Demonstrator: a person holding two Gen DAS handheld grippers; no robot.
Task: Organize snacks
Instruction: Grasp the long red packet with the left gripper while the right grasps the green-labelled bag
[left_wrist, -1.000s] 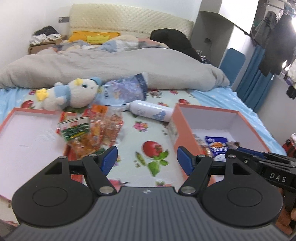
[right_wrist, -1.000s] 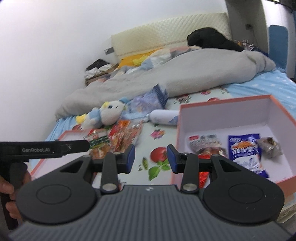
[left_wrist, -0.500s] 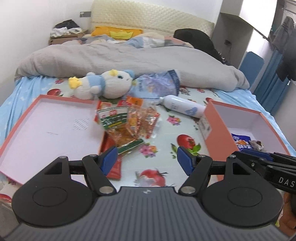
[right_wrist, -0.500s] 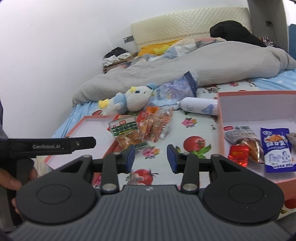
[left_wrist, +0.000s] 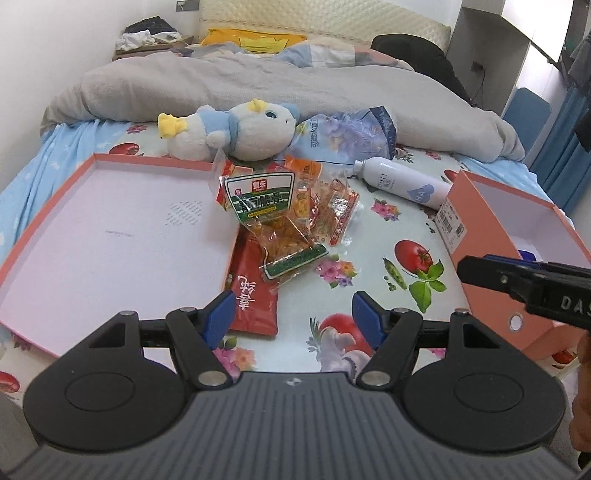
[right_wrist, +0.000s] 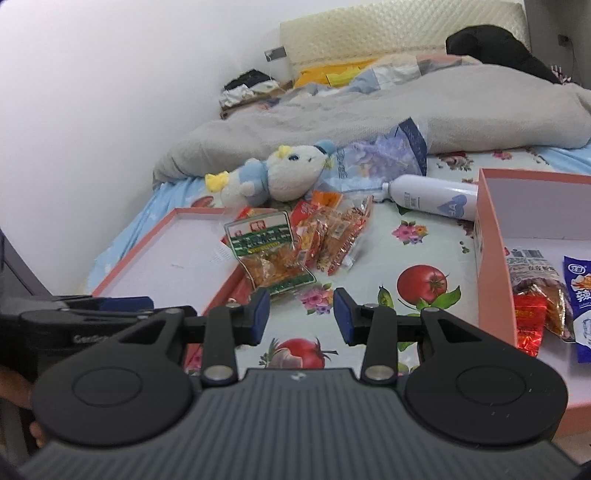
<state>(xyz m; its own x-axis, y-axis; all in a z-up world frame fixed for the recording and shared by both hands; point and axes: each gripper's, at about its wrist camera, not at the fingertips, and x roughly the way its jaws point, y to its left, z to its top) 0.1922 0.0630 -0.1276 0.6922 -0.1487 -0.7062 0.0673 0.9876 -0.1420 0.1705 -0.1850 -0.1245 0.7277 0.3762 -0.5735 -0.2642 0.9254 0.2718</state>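
A heap of snack packets lies mid-bed: a green-labelled packet (left_wrist: 271, 218) (right_wrist: 266, 254) on top, orange packets (left_wrist: 332, 210) (right_wrist: 332, 232) beside it, a red sachet (left_wrist: 255, 291) underneath. My left gripper (left_wrist: 293, 319) hovers open just short of the red sachet, nothing between its blue pads. My right gripper (right_wrist: 301, 317) is open too, near the green packet's lower end, holding nothing. The pink box (left_wrist: 491, 218) (right_wrist: 493, 240) at right contains several packets (right_wrist: 535, 284). The flat pink lid (left_wrist: 110, 236) (right_wrist: 177, 258) lies to the left.
A plush toy (left_wrist: 236, 129) (right_wrist: 280, 173), a bluish bag (left_wrist: 347, 136) and a white bottle (left_wrist: 402, 182) (right_wrist: 432, 197) lie behind the snacks. A grey duvet (left_wrist: 258, 85) covers the far bed. The right tool's body (left_wrist: 535, 291) crosses the left view's right side.
Both grippers have swung left and lower, from the pink box toward the snack heap, which now lies straight ahead and closer. Their openings look unchanged.
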